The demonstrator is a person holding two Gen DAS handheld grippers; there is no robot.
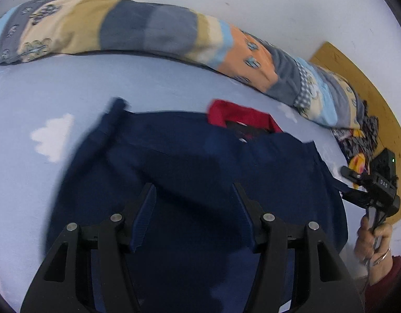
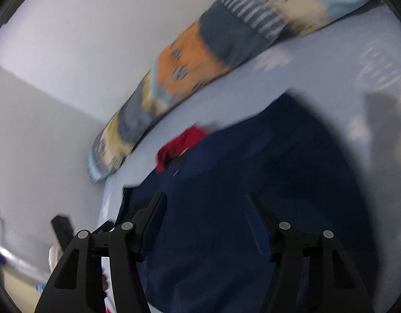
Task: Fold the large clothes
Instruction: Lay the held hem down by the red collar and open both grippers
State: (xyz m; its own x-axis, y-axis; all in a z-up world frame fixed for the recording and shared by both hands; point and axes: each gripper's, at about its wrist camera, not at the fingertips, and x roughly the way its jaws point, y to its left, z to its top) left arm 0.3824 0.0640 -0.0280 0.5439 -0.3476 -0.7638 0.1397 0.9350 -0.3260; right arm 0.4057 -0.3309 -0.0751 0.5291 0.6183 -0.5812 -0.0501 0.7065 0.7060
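Shirt: navy shirt [image 1: 200, 172] lies flat on the bed [image 1: 31, 99], red collar [image 1: 239, 116] at the far side.
Jaws: left gripper [image 1: 194, 200] and right gripper [image 2: 205, 208] both spread, pinching nothing.
Next fold: pinch the near hem at both corners, lift evenly, keep edges aligned.

Patchwork quilt [image 1: 148, 30] (rolled along wall), cloud-print sheet [image 1: 31, 99], wooden floor [image 1: 370, 99]

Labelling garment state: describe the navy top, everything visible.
The navy top is dark blue soft fabric with a red collar and a small chest mark too blurred to read. It lies spread, slightly rumpled, on the light blue cloud-print sheet, collar toward the patchwork bolster. Whether anything but the sheet touches it cannot be told.
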